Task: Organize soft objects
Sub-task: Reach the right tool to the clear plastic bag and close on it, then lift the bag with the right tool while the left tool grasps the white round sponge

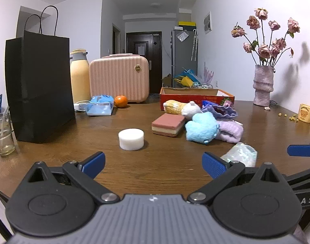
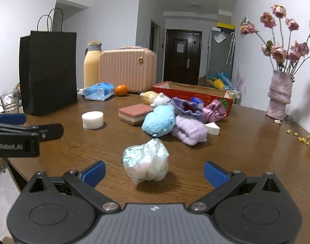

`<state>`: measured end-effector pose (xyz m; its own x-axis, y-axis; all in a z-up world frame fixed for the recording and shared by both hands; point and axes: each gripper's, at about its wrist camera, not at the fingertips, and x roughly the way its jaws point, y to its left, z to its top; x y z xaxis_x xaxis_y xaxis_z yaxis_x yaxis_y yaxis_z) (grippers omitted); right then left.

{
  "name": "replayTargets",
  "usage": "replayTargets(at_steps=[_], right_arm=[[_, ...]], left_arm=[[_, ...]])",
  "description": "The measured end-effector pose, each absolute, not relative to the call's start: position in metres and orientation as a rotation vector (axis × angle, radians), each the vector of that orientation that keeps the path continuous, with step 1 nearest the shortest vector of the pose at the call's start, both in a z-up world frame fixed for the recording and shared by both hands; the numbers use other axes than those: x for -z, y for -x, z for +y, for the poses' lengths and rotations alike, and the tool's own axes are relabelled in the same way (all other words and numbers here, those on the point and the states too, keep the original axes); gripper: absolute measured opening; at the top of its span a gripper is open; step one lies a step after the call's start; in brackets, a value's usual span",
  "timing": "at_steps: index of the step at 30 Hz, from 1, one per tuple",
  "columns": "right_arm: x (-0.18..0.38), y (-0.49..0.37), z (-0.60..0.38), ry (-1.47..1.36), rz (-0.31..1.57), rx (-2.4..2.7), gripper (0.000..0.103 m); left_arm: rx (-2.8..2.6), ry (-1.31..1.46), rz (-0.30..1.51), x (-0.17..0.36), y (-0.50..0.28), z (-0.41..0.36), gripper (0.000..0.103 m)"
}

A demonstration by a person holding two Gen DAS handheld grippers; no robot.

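1. Nearest of all is the left gripper (image 1: 153,165), jaws spread wide and holding nothing, low over the front edge of the wooden table (image 1: 73,146). Off to its far left stand a clear cup (image 1: 2,134) and a tall black paper bag (image 1: 40,87).
2. Ahead of the left gripper, slightly left of its centre line, a white round sponge (image 1: 131,138) sits alone on bare wood.
3. Moving right, a pink layered sponge block (image 2: 134,112) lies touching the heap of soft things: a blue plush toy (image 2: 159,121), a lilac fuzzy sock (image 2: 190,132), a purple knit piece (image 2: 185,106) and a white plush (image 2: 160,99). Behind the heap is an open red cardboard box (image 2: 195,93), which I'd judge to be where they belong.
4. Right gripper (image 2: 155,173) is also wide open and empty. A crumpled iridescent pouch (image 2: 146,162) lies dead ahead between its fingertips' lines, just beyond them, its longer side running roughly across the jaws.
5. Judging by that, the right gripper is the nearer one for the pouch; a short push forward would bring the jaws around it. From the left gripper it lies off to the right, beside the right finger.
6. Far right, a vase of dried roses (image 2: 280,95) stands clear of the work.
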<state>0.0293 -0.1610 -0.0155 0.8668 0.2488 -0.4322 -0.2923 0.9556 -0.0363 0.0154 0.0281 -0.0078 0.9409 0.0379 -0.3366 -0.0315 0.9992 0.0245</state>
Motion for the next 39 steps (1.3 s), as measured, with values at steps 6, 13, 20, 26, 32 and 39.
replayTargets(at_steps=[6, 13, 20, 26, 32, 39], right_arm=[[0.021, -0.045, -0.146, 0.130, 0.439, -0.293, 0.103], [0.034, -0.070, -0.130, 0.173, 0.462, -0.301, 0.098], [0.042, -0.090, -0.125, 0.192, 0.493, -0.295, 0.088], [0.043, -0.100, -0.132, 0.162, 0.512, -0.293, 0.056], [0.042, -0.101, -0.138, 0.155, 0.514, -0.317, 0.044], [0.037, -0.102, -0.145, 0.182, 0.503, -0.329, 0.041]], left_arm=[[-0.044, -0.024, 0.341, 0.011, -0.021, 0.037, 0.103], [-0.048, -0.032, 0.359, 0.020, -0.030, 0.044, 0.103], [-0.048, -0.007, 0.390, 0.030, -0.038, 0.050, 0.103], [-0.054, 0.001, 0.403, 0.034, -0.042, 0.052, 0.103], [-0.058, 0.002, 0.420, 0.036, -0.047, 0.054, 0.103], [-0.065, 0.002, 0.431, 0.035, -0.058, 0.057, 0.103]])
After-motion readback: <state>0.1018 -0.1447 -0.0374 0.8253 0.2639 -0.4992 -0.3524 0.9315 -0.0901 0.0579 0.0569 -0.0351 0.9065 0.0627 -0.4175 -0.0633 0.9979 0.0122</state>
